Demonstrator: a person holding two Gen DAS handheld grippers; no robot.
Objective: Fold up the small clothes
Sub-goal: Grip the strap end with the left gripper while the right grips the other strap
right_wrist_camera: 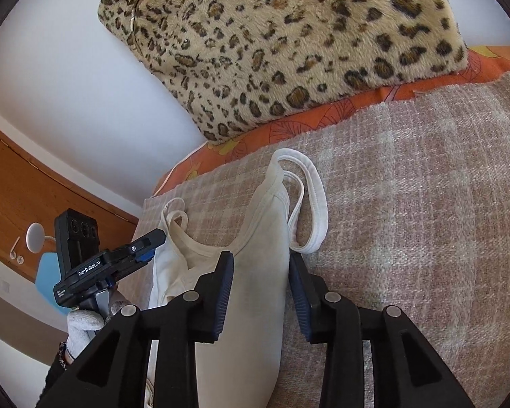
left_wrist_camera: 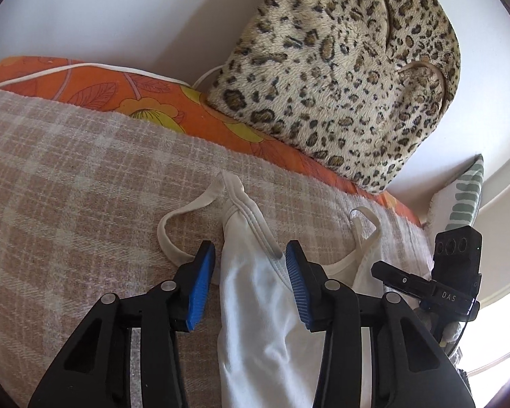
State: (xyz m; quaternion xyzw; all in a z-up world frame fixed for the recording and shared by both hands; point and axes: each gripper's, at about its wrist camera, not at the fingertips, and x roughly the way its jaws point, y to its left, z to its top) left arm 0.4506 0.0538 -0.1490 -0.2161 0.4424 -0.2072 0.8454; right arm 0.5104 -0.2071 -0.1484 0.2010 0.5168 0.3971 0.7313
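Observation:
A white tank top [left_wrist_camera: 255, 306] lies folded lengthwise on a pink-beige checked blanket [left_wrist_camera: 68, 187], its strap loops [left_wrist_camera: 173, 224] spread toward the far edge. In the left wrist view my left gripper [left_wrist_camera: 250, 272] straddles the folded top, and its blue pads stand apart on either side without pinching the cloth. My right gripper [right_wrist_camera: 261, 275] likewise straddles the tank top [right_wrist_camera: 251, 289], with a slim gap at the right pad. Each gripper shows in the other's view: the right gripper [left_wrist_camera: 380, 268] at right, the left gripper [right_wrist_camera: 153, 243] at left in a gloved hand [right_wrist_camera: 85, 319].
A leopard-print cushion [left_wrist_camera: 340, 78] leans on the white wall behind the blanket, on an orange floral sheet [left_wrist_camera: 85, 85]. A green-striped pillow [left_wrist_camera: 465, 197] sits at the far right. A wooden door [right_wrist_camera: 34, 187] is beyond the bed's left edge. Bare blanket [right_wrist_camera: 425, 221] stretches right.

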